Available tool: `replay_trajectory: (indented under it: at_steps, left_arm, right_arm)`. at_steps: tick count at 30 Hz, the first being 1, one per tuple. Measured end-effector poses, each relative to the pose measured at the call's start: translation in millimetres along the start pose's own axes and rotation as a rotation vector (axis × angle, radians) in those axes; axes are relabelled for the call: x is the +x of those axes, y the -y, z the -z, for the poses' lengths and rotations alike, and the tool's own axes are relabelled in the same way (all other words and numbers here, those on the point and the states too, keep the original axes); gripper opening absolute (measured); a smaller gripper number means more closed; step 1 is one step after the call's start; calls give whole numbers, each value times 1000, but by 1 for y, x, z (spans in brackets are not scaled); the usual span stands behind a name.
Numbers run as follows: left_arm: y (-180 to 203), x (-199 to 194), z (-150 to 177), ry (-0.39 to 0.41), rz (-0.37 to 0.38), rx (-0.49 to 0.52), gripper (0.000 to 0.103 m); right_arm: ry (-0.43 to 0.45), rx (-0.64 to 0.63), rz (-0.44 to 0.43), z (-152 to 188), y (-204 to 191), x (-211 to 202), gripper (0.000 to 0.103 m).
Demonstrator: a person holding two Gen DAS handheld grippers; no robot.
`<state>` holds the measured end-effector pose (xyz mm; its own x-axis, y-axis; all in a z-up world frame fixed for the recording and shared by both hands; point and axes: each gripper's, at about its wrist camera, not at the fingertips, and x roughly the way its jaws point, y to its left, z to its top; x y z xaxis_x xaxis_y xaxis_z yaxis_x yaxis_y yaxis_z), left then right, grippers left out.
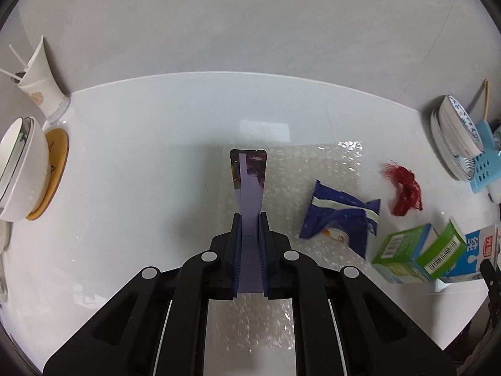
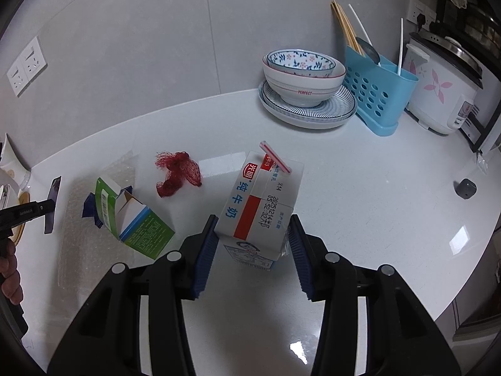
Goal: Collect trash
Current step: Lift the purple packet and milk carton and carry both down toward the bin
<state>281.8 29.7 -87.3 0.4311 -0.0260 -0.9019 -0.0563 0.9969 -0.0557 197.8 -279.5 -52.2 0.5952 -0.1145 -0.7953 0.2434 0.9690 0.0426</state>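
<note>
My left gripper [image 1: 249, 216] is shut on a flat purple wrapper [image 1: 250, 181] and holds it above the white counter; it also shows in the right wrist view [image 2: 51, 206]. My right gripper [image 2: 253, 228] is open, its jaws on either side of a white milk carton [image 2: 260, 206] with a striped straw [image 2: 275, 158]. The left pad touches the carton; the right one stands just off it. A green box [image 2: 131, 219], a blue wrapper [image 1: 339, 219], a red net [image 2: 177, 174] and a bubble wrap sheet [image 1: 313, 169] lie on the counter.
Stacked bowls on plates [image 2: 305, 84], a blue utensil holder [image 2: 379, 91] and a rice cooker [image 2: 438, 91] stand at the back right. A bowl on a coaster [image 1: 25, 169] and a paper cup [image 1: 43, 84] stand at the left. A small dark knob [image 2: 466, 188] lies right.
</note>
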Motion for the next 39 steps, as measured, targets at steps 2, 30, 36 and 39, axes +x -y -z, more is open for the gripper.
replay_trajectory:
  at_steps: [2, 30, 36, 39]
  left_arm:
    - [2, -9, 7, 8, 11, 1, 9]
    - [53, -96, 130, 24, 78, 6, 9]
    - [64, -108, 154, 22, 83, 7, 9]
    - [67, -113, 165, 19, 90, 2, 9]
  right_arm:
    - [8, -10, -7, 0, 1, -6, 43]
    - [67, -117, -107, 40, 24, -85, 42]
    - [74, -144, -124, 52, 28, -98, 42]
    - [73, -155, -132, 60, 29, -104, 42]
